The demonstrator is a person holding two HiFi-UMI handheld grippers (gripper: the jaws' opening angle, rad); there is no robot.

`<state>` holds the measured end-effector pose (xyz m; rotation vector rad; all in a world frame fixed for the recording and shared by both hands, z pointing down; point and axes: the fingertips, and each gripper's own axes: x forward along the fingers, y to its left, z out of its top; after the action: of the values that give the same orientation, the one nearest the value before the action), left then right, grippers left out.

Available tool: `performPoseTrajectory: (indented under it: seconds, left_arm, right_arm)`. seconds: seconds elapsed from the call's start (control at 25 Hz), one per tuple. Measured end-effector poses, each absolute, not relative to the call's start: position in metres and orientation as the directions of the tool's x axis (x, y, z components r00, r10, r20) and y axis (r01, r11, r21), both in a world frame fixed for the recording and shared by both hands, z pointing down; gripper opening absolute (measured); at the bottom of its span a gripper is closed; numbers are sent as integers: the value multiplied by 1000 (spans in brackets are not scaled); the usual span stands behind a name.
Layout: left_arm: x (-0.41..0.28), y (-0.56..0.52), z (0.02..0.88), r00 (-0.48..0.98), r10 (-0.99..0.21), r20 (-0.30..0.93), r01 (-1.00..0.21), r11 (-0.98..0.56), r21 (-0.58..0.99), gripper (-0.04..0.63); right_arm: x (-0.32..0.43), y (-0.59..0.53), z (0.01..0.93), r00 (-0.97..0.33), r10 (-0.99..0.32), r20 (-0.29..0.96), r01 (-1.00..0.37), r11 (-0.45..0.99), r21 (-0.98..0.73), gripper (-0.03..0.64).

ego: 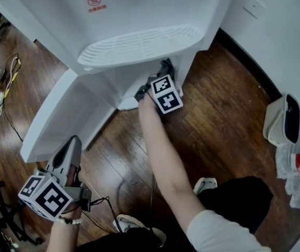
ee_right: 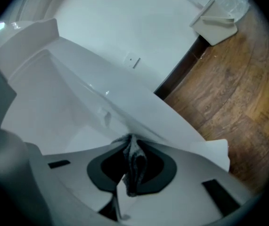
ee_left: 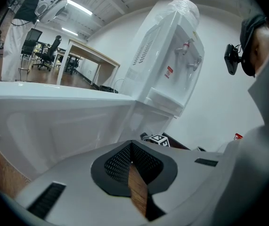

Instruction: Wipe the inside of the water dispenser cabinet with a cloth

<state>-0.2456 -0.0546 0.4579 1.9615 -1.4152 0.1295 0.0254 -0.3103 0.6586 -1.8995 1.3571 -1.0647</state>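
Grey cloth [ee_right: 134, 166] clamped in the jaws of the right gripper [ee_right: 130, 142], bunched into a dark fold between the black pads. Reaches low, under the grilled drip tray [ego: 139, 45] of the white water dispenser [ego: 139, 14], into the open cabinet [ee_right: 54, 102] at its base. Cloth close against a white inner edge there; contact not clear enough to tell. Cabinet door [ego: 60, 114] swung wide open to the left, over the brown wooden floor [ego: 228, 88].

Left gripper [ee_left: 131, 147] held low, just beside the door's outer end and well apart from the right one. Jaws together at the tips, nothing between them, only a sliver of floor showing below.

Beige box [ego: 281, 119] and clear bottles with red labels [ego: 297, 167] by the wall on the right. Cables [ego: 2, 88] on the floor at far left.
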Motion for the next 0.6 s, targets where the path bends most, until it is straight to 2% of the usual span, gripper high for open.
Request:
performPoseTrajectory:
  seconds: [0.32, 0.48, 0.6]
  left_arm:
    - [-241, -54, 454, 409, -793, 451, -860, -169, 482, -14]
    - [-238, -54, 451, 418, -792, 445, -857, -182, 482, -14]
    - [-239, -53, 450, 419, -793, 442, -857, -183, 482, -14]
  right_arm:
    - [26, -297, 707, 143, -915, 378, -506, -395, -766, 37]
    - [24, -293, 688, 143, -931, 335, -509, -359, -782, 37]
    - [19, -289, 643, 149, -960, 236, -529, -279, -801, 35]
